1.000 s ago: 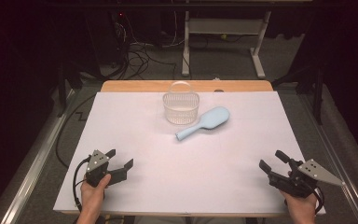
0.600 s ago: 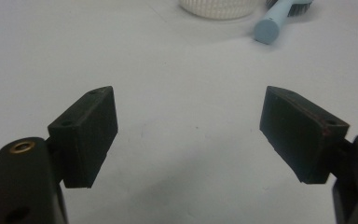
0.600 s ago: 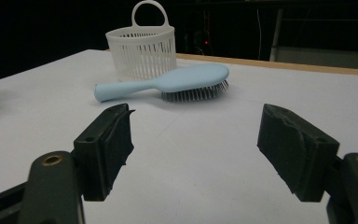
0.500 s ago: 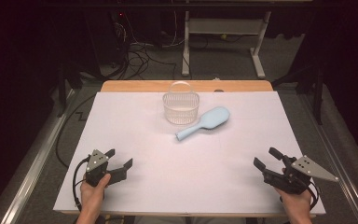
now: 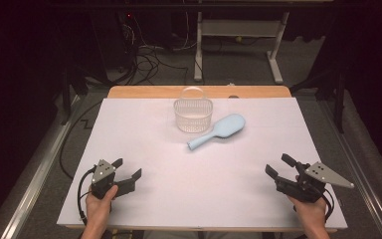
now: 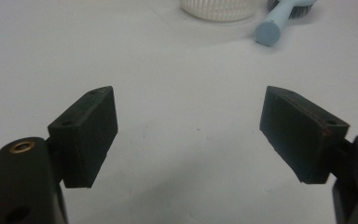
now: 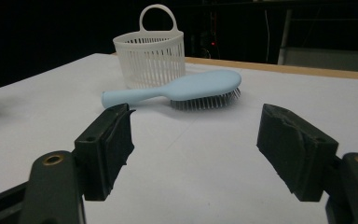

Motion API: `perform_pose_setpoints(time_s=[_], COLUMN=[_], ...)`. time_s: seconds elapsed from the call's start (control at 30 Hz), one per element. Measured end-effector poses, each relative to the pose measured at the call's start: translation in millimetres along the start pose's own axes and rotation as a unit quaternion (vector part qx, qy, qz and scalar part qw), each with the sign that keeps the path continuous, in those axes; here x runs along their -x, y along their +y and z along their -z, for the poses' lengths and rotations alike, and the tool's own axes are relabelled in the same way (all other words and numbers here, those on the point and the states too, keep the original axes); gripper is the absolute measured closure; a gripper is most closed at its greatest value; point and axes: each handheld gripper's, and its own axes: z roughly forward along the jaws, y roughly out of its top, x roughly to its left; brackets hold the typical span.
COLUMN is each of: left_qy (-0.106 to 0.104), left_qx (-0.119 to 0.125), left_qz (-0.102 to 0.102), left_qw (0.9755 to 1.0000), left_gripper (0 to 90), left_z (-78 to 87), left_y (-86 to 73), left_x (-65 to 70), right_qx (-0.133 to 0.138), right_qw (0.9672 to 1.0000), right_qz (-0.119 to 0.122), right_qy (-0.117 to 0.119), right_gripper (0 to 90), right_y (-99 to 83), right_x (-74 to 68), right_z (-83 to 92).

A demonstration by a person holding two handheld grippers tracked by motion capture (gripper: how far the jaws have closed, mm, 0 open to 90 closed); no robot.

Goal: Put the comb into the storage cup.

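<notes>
A white slotted basket (image 5: 193,115) with a loop handle stands upright at the far middle of the white table (image 5: 189,199). Just right of it a light blue hairbrush (image 5: 220,130) lies bristles down, its handle pointing near-left. My left gripper (image 5: 128,168) rests open near the front left edge with nothing between its fingers. My right gripper (image 5: 279,165) is open and empty at the front right. The left gripper view has its gripper (image 6: 189,100) over bare table, with the basket (image 6: 219,9) and brush handle (image 6: 272,25) far ahead. The right gripper (image 7: 196,116) faces the hairbrush (image 7: 186,88) and basket (image 7: 151,58).
A strip of bare wooden tabletop (image 5: 144,92) runs along the far edge. Beyond it the dark floor carries cables (image 5: 149,59) and a white desk frame (image 5: 273,55). Metal rails run down both sides of the table.
My right gripper has shifted a little to the left along the front edge. The left gripper, basket and hairbrush have stayed put.
</notes>
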Motion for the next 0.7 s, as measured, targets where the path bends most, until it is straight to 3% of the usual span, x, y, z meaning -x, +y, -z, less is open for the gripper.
perform_pose_setpoints(time_s=[0.7], left_qy=[-0.006], left_qx=[0.016], left_qz=[0.001], left_qw=[0.9999], left_gripper=[20.0], left_z=[1.0], left_y=[0.1], left_x=[0.3], right_qx=[-0.005], right_qw=[0.9998], right_qz=[0.003], right_qy=[0.019], right_gripper=[28.3], right_y=[7.9], right_x=[-9.0], right_z=[-24.4])
